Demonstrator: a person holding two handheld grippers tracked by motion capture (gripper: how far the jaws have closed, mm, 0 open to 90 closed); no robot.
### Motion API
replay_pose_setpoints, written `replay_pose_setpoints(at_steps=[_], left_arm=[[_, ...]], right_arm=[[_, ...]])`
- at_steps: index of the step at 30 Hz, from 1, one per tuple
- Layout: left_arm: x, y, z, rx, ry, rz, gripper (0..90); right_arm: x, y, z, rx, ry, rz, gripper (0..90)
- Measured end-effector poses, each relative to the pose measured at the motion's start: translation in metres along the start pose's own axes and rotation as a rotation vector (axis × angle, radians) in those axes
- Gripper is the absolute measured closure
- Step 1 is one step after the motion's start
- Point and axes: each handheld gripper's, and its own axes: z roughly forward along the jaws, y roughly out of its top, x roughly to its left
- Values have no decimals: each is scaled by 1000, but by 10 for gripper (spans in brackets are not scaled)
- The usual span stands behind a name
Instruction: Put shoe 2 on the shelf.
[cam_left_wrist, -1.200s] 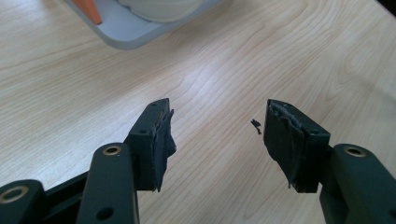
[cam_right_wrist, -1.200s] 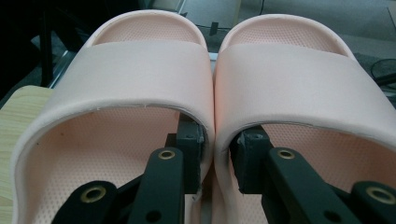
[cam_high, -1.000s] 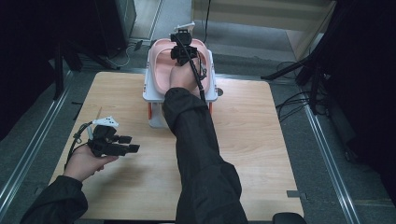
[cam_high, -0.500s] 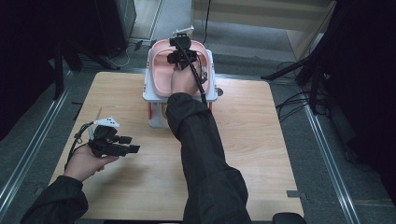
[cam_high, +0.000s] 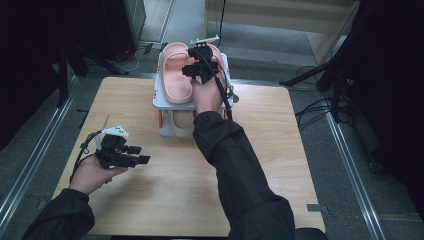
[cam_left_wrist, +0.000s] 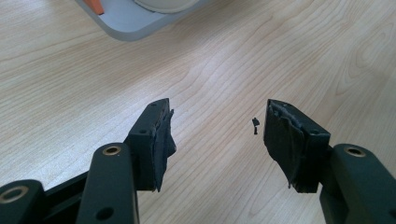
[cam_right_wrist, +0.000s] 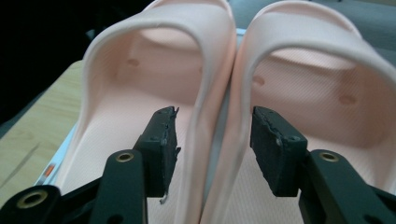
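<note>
Two pink slippers (cam_high: 178, 75) sit side by side on top of a white two-tier rack (cam_high: 164, 102) at the far edge of the wooden counter (cam_high: 280, 150); one beige slipper (cam_high: 179, 122) lies on the tier beneath. The right tongs (cam_high: 198, 65), their jaws just opened, straddle the slippers' adjoining inner edges without pressing them. The left tongs (cam_high: 142, 155) stand wide and empty above the counter.

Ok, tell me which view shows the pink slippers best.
The right gripper view: the pink slippers sit side by side up close, straps and footbeds clear, their inner edges between the open jaws. The high view shows them small atop the white rack, the right one partly behind the right gripper. The left gripper view looks at the table.
</note>
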Motion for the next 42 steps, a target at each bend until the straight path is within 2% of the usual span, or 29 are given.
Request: replay_pose_setpoints(at_steps=[2, 5, 10, 17, 21, 24, 28, 32, 35, 42], left_arm=[[1, 0, 1, -2, -3, 3, 410], [3, 0, 2, 5, 3, -4, 408], [5, -2, 3, 6, 13, -6, 406], [7, -3, 5, 4, 21, -12, 399], [7, -4, 6, 1, 19, -5, 397], [6, -4, 7, -2, 20, -1, 397], [3, -3, 9, 1, 19, 6, 397], [0, -2, 12, 6, 17, 14, 397], [-1, -1, 12, 8, 15, 27, 397], [-3, 1, 15, 6, 6, 28, 396]], right_arm=[[-2, -6, -5, 6, 50, -23, 500], [-3, -15, -14, 16, 61, -78, 513], [-12, -26, -32, 2, 133, -98, 529], [-22, -49, -52, -5, 278, -164, 549], [-23, -62, -59, 25, 350, -197, 551], [-23, -73, -66, 24, 401, -234, 551], [-25, -88, -76, -9, 437, -271, 551], [-30, -104, -89, -30, 468, -280, 556], [-32, -118, -98, -29, 476, -318, 554], [-36, -149, -110, -13, 517, -372, 524]])
